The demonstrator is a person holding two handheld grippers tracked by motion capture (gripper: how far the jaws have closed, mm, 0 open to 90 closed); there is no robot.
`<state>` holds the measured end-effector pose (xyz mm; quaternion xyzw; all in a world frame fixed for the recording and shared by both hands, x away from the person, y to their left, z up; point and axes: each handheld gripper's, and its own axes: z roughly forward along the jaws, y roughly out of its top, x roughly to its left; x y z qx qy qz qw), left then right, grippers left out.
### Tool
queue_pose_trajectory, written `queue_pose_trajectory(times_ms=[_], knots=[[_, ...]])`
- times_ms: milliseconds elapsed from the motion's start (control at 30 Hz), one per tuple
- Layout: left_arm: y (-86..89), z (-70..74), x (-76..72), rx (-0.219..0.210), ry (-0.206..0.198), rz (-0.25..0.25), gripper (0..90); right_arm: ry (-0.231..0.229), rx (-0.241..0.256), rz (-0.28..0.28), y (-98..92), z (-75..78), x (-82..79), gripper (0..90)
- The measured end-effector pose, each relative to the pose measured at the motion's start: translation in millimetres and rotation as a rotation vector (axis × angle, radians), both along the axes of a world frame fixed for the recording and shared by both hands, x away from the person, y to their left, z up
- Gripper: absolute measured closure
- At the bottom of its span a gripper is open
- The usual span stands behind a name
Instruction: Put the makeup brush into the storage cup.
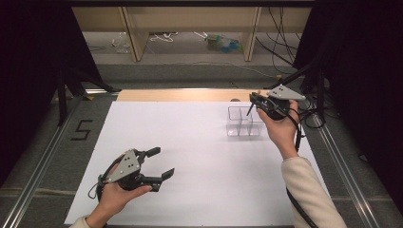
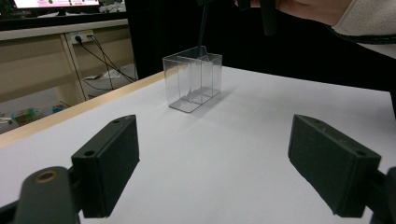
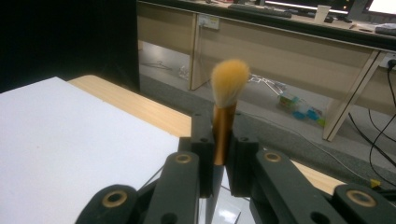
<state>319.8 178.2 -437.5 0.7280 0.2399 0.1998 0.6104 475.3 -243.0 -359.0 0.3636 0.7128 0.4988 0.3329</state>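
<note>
A clear plastic organiser (image 1: 243,122) with several compartments stands at the far right of the white sheet (image 1: 190,142). My right gripper (image 1: 255,100) hovers above it, shut on a makeup brush (image 3: 229,84) with an orange tuft, gold ferrule and dark handle. The tuft points up and away in the right gripper view (image 3: 219,154). The brush handle (image 1: 249,110) slants down towards the organiser's top (image 2: 192,79), and its handle tip (image 2: 202,32) sits near the back compartment. My left gripper (image 1: 162,163) rests low at the near left, open, with nothing between its jaws (image 2: 233,168).
A wooden table edge (image 1: 180,95) runs along the far side of the sheet. Metal rails (image 1: 43,156) flank the table, with a "5" mark (image 1: 81,129) at the left. Black curtains stand on both sides, and cables (image 1: 280,42) and shelf legs lie beyond.
</note>
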Motion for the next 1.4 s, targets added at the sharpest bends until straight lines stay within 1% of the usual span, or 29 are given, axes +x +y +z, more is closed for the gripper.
queue_pose_trajectory(times_ms=[33, 67, 233, 333, 367, 433, 467, 500, 633, 700, 733, 833, 867, 1000, 1033, 1100, 1133, 1200, 1233, 1267, 1333, 1367, 1400], knots=[[-0.1, -0.2, -0.1, -0.001, 0.002, 0.001, 16.4, 0.001, -0.003, -0.003, 0.2, -0.3, 0.3, 84.0], [-0.2, -0.2, 0.0, -0.001, 0.002, 0.000, 16.4, 0.015, 0.004, -0.001, 0.7, -0.8, -0.2, 84.0], [-0.2, -0.2, -0.1, -0.001, 0.003, 0.001, 16.4, 0.007, -0.003, 0.000, 0.0, -2.4, 1.9, 84.0], [-0.2, -0.1, -0.1, -0.001, 0.000, 0.000, 16.4, 0.010, -0.006, -0.008, 0.7, -3.3, 2.1, 84.0], [-0.3, -0.1, -0.2, -0.002, 0.002, 0.001, 16.4, 0.018, -0.010, 0.002, 0.7, -3.4, 2.3, 84.0], [-0.2, -0.1, -0.2, -0.001, 0.002, 0.001, 16.4, 0.020, -0.011, -0.001, 1.6, -4.2, 2.7, 84.0], [-0.2, -0.1, -0.2, -0.001, 0.002, 0.001, 16.4, 0.028, -0.012, -0.003, 1.9, -4.4, 2.4, 84.0], [-0.1, -0.1, -0.1, -0.001, 0.001, 0.001, 16.4, 0.018, -0.011, -0.004, 1.9, -4.9, 3.2, 84.0], [-0.1, -0.2, -0.1, -0.002, 0.002, 0.001, 16.4, 0.029, -0.007, -0.007, 1.6, -5.5, 3.6, 84.0], [-0.1, -0.1, -0.1, -0.001, 0.000, 0.000, 16.4, 0.017, -0.012, -0.013, 1.1, -6.0, 4.4, 84.0], [0.0, 0.0, 0.0, -0.001, -0.001, -0.001, 16.4, 0.026, -0.016, -0.008, 0.7, -5.7, 4.2, 84.0], [0.0, 0.0, -0.1, -0.001, 0.000, 0.000, 16.4, 0.020, -0.010, -0.006, 1.2, -7.0, 5.3, 84.0], [0.0, 0.0, -0.1, 0.000, 0.000, -0.001, 16.4, 0.026, -0.015, -0.009, 1.1, -7.0, 5.0, 84.0], [0.0, 0.0, -0.1, 0.000, -0.001, -0.001, 16.4, 0.026, -0.015, -0.010, 1.3, -7.6, 5.6, 84.0], [0.0, 0.0, -0.1, 0.000, -0.001, -0.001, 16.4, 0.035, -0.009, -0.015, 1.9, -7.8, 5.1, 84.0], [0.0, -0.1, -0.1, 0.000, 0.000, 0.000, 16.4, 0.038, -0.011, -0.008, 1.7, -8.3, 5.4, 84.0], [0.0, 0.0, 0.0, 0.000, -0.001, -0.001, 16.4, 0.032, -0.021, -0.009, 1.3, -8.4, 5.9, 84.0], [0.0, 0.0, 0.0, 0.000, -0.001, -0.001, 16.4, 0.043, -0.015, -0.009, 2.2, -9.3, 5.8, 84.0], [0.0, 0.0, -0.1, 0.000, -0.001, 0.000, 16.4, 0.044, -0.016, -0.009, 2.2, -9.7, 6.1, 84.0], [0.2, 0.0, -0.1, 0.000, -0.001, 0.000, 16.4, 0.030, -0.019, -0.012, 2.0, -10.1, 6.8, 84.0], [-0.1, -0.4, 0.4, -0.007, -0.003, -0.003, 16.4, 0.035, -0.019, -0.013, 1.9, -10.4, 6.6, 84.0], [0.2, 0.0, -0.1, 0.001, 0.000, 0.000, 16.4, 0.034, -0.019, -0.016, 1.8, -10.7, 6.7, 84.0], [0.0, 0.0, -0.1, 0.000, -0.001, -0.001, 16.4, 0.035, -0.019, -0.016, 1.8, -10.9, 6.9, 84.0]])
